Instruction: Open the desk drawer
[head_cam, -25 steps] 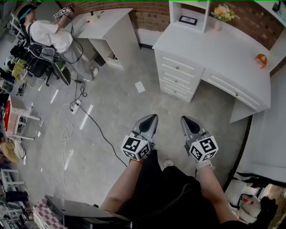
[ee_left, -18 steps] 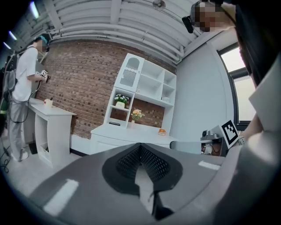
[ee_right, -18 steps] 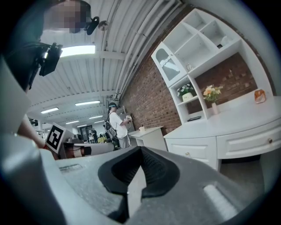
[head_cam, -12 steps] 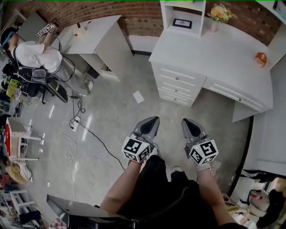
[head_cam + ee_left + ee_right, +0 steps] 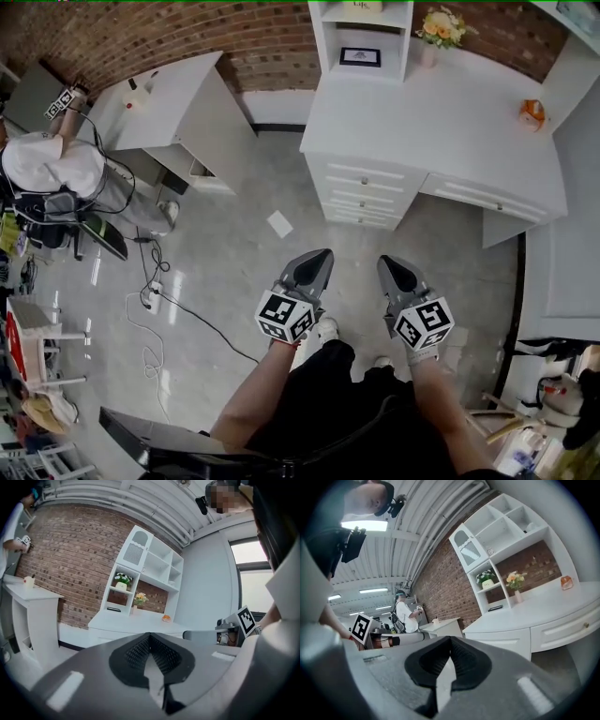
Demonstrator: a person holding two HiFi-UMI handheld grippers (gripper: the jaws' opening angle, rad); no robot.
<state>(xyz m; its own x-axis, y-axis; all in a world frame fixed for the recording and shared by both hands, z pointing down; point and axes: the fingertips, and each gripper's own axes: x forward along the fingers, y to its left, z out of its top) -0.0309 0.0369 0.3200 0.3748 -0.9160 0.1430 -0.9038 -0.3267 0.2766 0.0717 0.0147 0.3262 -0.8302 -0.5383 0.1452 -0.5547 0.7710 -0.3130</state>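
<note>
A white desk (image 5: 441,131) stands against the brick wall, with a stack of shut drawers (image 5: 361,195) at its left and a long shut drawer (image 5: 483,199) under its right part. Both grippers hang over the floor, well short of the desk. My left gripper (image 5: 323,253) is shut with nothing in it. My right gripper (image 5: 382,261) is shut and empty too. In the right gripper view the desk (image 5: 543,609) and a drawer with a small knob (image 5: 584,626) lie ahead at the right. The left gripper view shows the desk (image 5: 136,620) beyond the shut jaws.
A white shelf unit (image 5: 361,37) with a picture frame and a vase of flowers (image 5: 433,28) stands on the desk, an orange object (image 5: 531,112) at its right. A second white desk (image 5: 173,103) stands at left with a seated person (image 5: 47,169). A cable (image 5: 187,309) and a paper (image 5: 279,223) lie on the floor.
The view has moved closer to the desk, which now lies lower and more central in the head view. Both grippers keep their places and stay shut.
</note>
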